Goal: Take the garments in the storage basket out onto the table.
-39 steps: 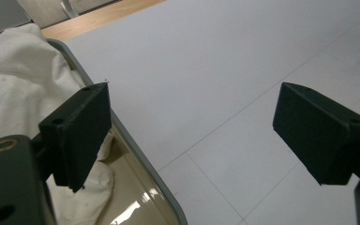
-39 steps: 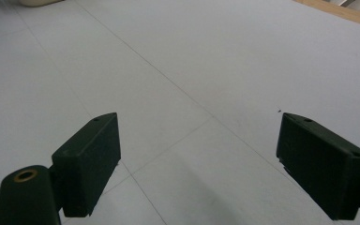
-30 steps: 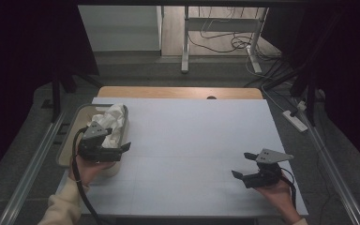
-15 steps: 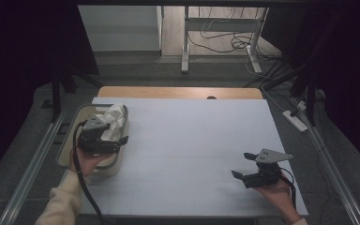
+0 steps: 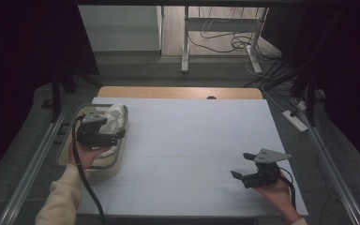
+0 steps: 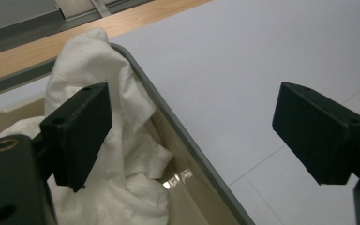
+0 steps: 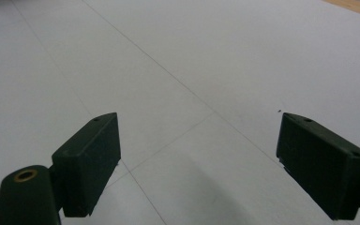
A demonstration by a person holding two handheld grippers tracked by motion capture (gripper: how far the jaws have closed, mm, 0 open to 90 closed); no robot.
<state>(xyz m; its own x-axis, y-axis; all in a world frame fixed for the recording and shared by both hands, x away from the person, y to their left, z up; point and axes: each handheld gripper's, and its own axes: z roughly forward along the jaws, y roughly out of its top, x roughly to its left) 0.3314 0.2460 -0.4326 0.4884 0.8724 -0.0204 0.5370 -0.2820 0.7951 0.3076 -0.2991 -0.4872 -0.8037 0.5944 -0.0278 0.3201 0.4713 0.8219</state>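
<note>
A crumpled white cloth [image 5: 114, 117] [image 6: 122, 140] lies in a beige bin with a grey rim [image 5: 117, 161] [image 6: 178, 122] at the table's left edge. My left gripper [image 5: 120, 135] [image 6: 197, 136] hovers open over the bin's right rim, one jaw above the cloth, the other above the white table; nothing is between them. My right gripper [image 5: 242, 165] [image 7: 201, 159] is open low over the table's front right, with bare white surface between its jaws.
The white table top [image 5: 192, 136] spreads between the grippers, with a wooden strip [image 5: 178, 92] at its far edge. Metal rails run along both sides. A power strip [image 5: 296, 120] and cables lie on the floor at the right.
My left gripper has moved away from me and slightly left, coming over the bin and cloth. The right gripper has stayed where it was.
</note>
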